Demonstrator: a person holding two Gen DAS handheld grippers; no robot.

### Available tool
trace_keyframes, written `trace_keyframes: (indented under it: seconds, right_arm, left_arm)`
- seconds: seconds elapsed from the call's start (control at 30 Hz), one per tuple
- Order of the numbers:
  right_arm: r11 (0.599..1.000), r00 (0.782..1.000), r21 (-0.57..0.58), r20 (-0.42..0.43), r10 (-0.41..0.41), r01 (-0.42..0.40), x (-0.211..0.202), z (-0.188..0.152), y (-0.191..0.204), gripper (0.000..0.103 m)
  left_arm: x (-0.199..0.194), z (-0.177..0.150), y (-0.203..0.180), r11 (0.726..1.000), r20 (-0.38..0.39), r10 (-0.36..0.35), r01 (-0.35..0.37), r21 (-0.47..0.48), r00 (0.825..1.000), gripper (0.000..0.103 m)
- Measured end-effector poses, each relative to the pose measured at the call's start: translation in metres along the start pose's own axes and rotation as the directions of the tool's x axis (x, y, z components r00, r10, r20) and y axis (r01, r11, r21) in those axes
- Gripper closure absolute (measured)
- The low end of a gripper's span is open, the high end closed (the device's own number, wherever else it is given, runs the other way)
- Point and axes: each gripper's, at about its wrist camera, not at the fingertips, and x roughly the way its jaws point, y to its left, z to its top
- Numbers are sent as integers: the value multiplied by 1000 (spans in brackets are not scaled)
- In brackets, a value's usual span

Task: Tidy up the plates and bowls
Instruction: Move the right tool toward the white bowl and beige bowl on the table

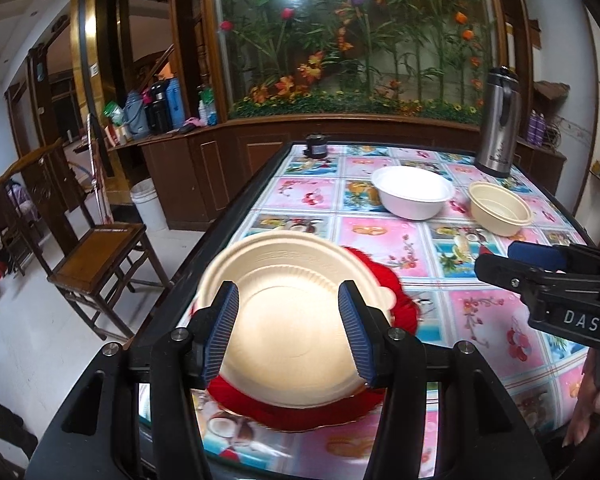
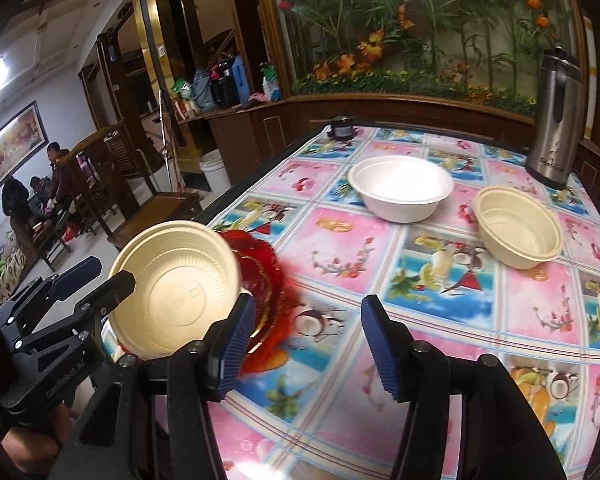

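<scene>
Where beige plate (image 1: 288, 320) tops red plate (image 1: 395, 304).

The beige plate (image 1: 288, 316) is round with a ribbed rim and lies on top of a red plate (image 1: 319, 412), near the left edge of the table. Farther back, a white bowl (image 1: 411, 192) stands upright, and just beside it, to the right, stands a smaller beige bowl (image 1: 499, 208). Both bowls are empty.
</scene>
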Motion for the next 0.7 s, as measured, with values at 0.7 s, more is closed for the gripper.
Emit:
trace_keyframes:
  seconds: [0.7]
  right_arm:
    - [942, 995, 333, 75, -70, 41, 6, 25, -194, 43]
  left_arm:
    - [60, 109, -116, 952, -216, -303, 306, -18, 928, 53]
